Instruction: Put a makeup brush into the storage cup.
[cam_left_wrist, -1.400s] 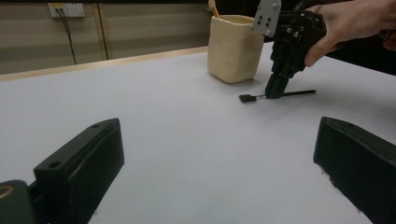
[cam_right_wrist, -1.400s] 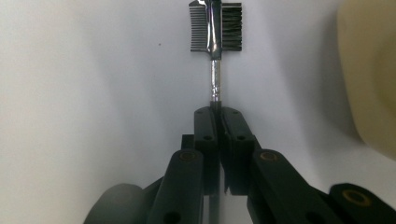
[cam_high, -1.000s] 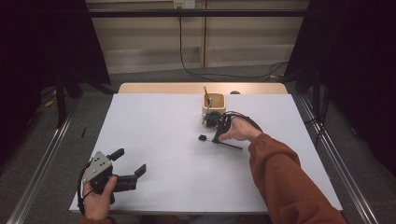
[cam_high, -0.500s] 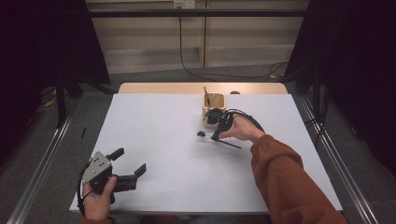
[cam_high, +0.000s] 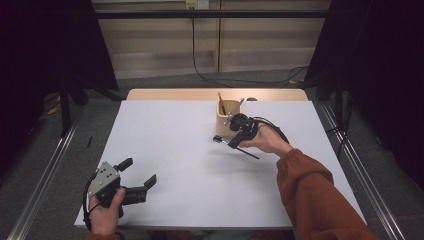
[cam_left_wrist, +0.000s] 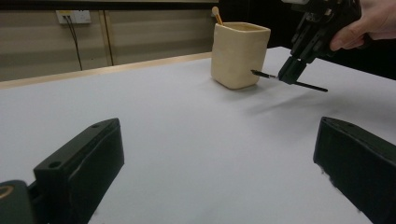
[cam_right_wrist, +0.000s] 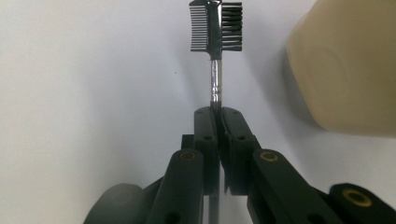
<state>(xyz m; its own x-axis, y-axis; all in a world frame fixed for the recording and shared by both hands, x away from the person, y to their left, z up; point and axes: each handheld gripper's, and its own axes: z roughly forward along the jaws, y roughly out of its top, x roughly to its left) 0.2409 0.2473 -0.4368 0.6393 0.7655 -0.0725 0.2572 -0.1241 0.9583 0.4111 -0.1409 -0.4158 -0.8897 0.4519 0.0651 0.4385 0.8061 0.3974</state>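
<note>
A small black brow tool with a comb and a brush at its head (cam_right_wrist: 215, 25) is clamped by its thin handle in my right gripper (cam_right_wrist: 217, 112), which is shut on it. The same tool (cam_high: 218, 139) hangs a little above the white table (cam_high: 175, 150), just in front of a beige cup (cam_high: 227, 121). The right gripper (cam_high: 235, 142) points left and down. From the left gripper view, the tool (cam_left_wrist: 261, 73) juts out toward the cup (cam_left_wrist: 239, 53). My left gripper (cam_high: 139, 171) rests open at the front left, nothing between its jaws (cam_left_wrist: 217, 128).
The cup holds a wooden stick (cam_high: 220, 102) and a slim metal-handled tool (cam_high: 235, 108). A wooden strip (cam_high: 175, 94) runs along the table's far edge. Metal rails (cam_high: 45, 170) flank the table on both sides, with cables on the floor behind.
My right gripper has lifted the brow tool off the table and drawn it slightly closer to the cup. The left gripper has stayed where it was.
</note>
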